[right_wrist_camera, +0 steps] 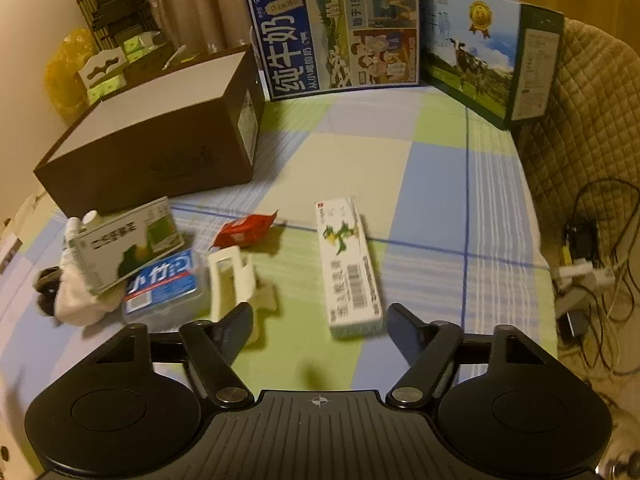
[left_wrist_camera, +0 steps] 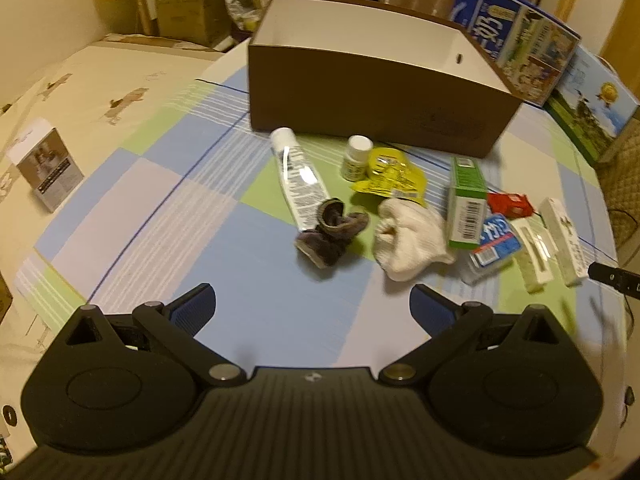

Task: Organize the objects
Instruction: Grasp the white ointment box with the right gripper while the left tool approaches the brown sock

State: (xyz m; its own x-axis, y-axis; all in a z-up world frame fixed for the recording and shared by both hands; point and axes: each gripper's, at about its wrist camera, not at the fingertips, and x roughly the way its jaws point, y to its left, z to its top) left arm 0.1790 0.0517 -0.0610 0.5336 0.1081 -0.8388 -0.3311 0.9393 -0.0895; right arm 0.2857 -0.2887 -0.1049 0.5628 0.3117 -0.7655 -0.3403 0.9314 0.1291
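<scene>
An open brown box (left_wrist_camera: 360,92) (right_wrist_camera: 160,140) with a white inside stands at the back of the checked tablecloth. In front of it lie a white tube (left_wrist_camera: 298,178), a small white bottle (left_wrist_camera: 356,156), a yellow packet (left_wrist_camera: 394,174), a dark sock (left_wrist_camera: 330,232) and a white cloth (left_wrist_camera: 410,240). Further right lie a green carton (left_wrist_camera: 466,204) (right_wrist_camera: 128,242), a red packet (right_wrist_camera: 244,230), a blue tissue pack (right_wrist_camera: 162,284), a cream holder (right_wrist_camera: 232,280) and a long white carton (right_wrist_camera: 348,268). My left gripper (left_wrist_camera: 312,312) stands open before the sock. My right gripper (right_wrist_camera: 320,320) hangs open just short of the long carton.
Two printed milk cartons (right_wrist_camera: 336,34) (right_wrist_camera: 492,60) stand at the table's far side. A small grey box (left_wrist_camera: 48,168) sits on the cream surface to the left. A quilted chair (right_wrist_camera: 592,120) and tangled cables (right_wrist_camera: 588,264) lie beyond the right edge.
</scene>
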